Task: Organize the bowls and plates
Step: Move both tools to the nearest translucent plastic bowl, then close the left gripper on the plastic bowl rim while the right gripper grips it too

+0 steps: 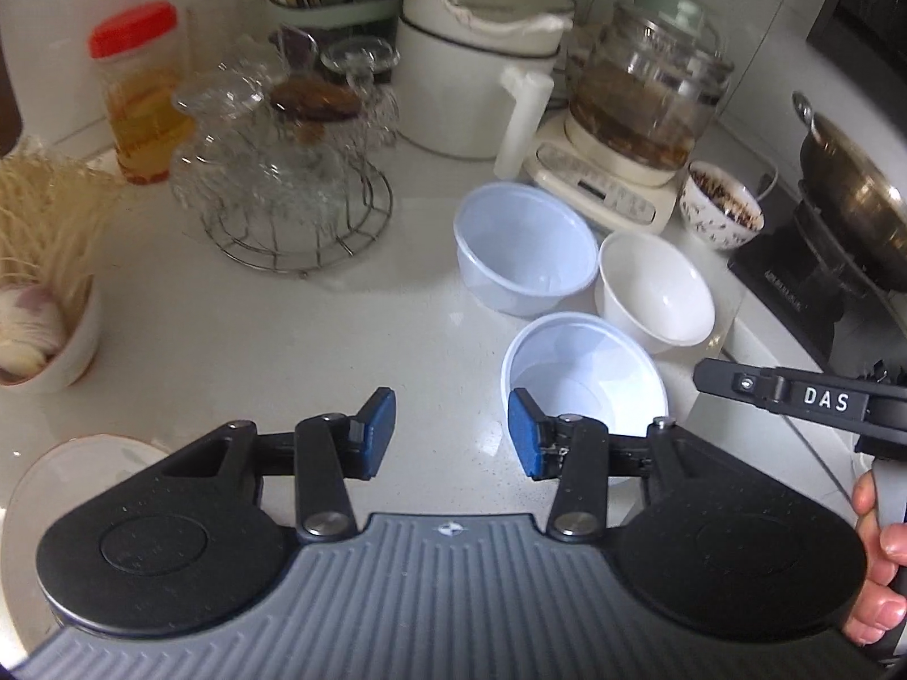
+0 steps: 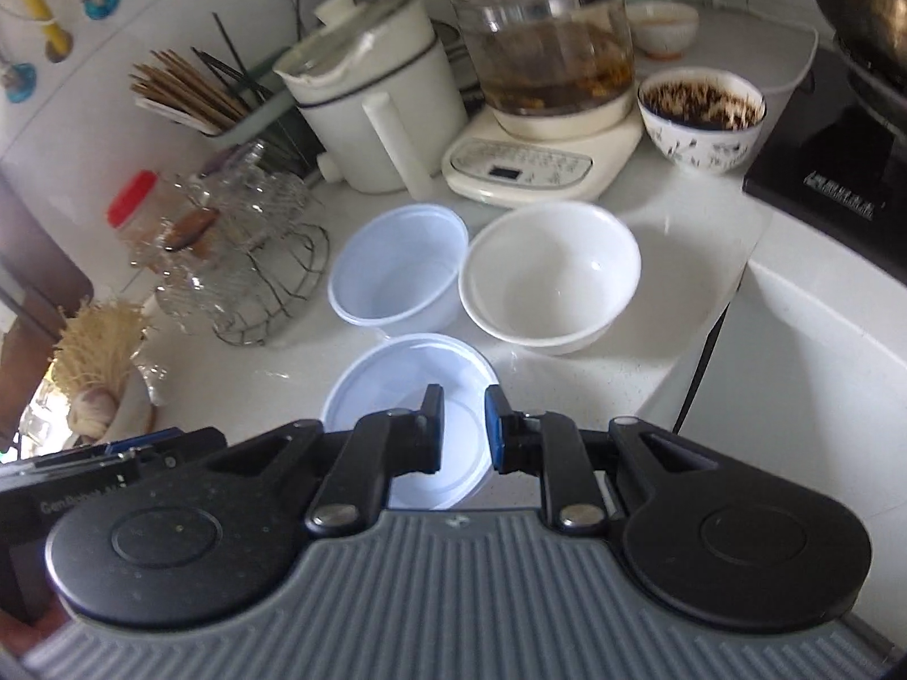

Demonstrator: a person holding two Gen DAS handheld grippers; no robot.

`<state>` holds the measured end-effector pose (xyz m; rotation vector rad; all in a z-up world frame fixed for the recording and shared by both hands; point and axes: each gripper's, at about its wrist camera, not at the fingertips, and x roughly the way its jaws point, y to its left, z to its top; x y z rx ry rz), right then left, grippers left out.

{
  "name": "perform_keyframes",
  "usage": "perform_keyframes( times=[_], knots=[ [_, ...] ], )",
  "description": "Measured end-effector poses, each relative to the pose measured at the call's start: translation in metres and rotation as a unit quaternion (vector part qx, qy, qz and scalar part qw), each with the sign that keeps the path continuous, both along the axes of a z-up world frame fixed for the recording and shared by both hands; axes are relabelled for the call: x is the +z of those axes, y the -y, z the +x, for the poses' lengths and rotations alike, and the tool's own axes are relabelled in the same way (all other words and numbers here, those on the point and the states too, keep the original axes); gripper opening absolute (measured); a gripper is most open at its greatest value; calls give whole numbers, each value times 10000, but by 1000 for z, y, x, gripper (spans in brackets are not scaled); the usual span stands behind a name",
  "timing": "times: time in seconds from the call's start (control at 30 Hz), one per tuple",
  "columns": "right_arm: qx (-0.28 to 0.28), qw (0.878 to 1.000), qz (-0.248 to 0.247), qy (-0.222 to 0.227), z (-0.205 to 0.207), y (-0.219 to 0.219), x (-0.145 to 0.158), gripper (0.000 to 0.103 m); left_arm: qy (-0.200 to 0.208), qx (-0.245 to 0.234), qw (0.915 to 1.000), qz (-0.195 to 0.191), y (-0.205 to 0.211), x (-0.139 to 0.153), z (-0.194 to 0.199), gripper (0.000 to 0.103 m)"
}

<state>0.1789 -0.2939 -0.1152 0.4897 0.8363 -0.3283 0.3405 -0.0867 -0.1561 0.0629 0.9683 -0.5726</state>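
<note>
Bowls, three, clustered on the desk (image 2: pixel 567 379): two translucent plastic, one white ceramic bowl (image 2: pixel 549 277). Right tongs (image 2: pixel 463 429) narrow, empty, above the nearest plastic bowl (image 2: pixel 408 396); left tongs (image 1: pixel 450 433) half-open, empty, beside it. Step: approach. Next: grip its rim, likely nest it in the far plastic bowl (image 2: pixel 397 263).

three bowls (image 2: pixel 475 283) clustered on counter (image 1: pixel 283 340), kettle (image 2: pixel 363 107) behind; glass rack (image 1: pixel 283 192) to their left

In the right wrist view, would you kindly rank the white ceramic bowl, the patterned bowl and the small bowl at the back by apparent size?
1. white ceramic bowl
2. patterned bowl
3. small bowl at the back

The order follows nearness to the camera, so true sizes may differ less.
</note>
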Motion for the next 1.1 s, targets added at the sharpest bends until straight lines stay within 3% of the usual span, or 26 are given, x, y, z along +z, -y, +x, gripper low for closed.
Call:
perform_keyframes(
  times=[0.03,0.13,0.8,0.9,1.1],
  knots=[
    [-16,10000,52,-8,2,2,-3,34,-50,-13,10000,31,4,-3,3,51],
    [-25,9999,149,-63,8,9,-12,37,-168,-59,9998,117,13,-12,10,56],
    [141,9954,838,-444,28,34,-57,37,-706,-265,9964,380,63,-51,33,55],
    [203,9951,852,-455,28,35,-58,31,-756,-261,9961,372,66,-53,34,55],
    [270,9949,856,-470,29,37,-59,23,-855,-181,9958,269,67,-56,33,36]
  ],
)
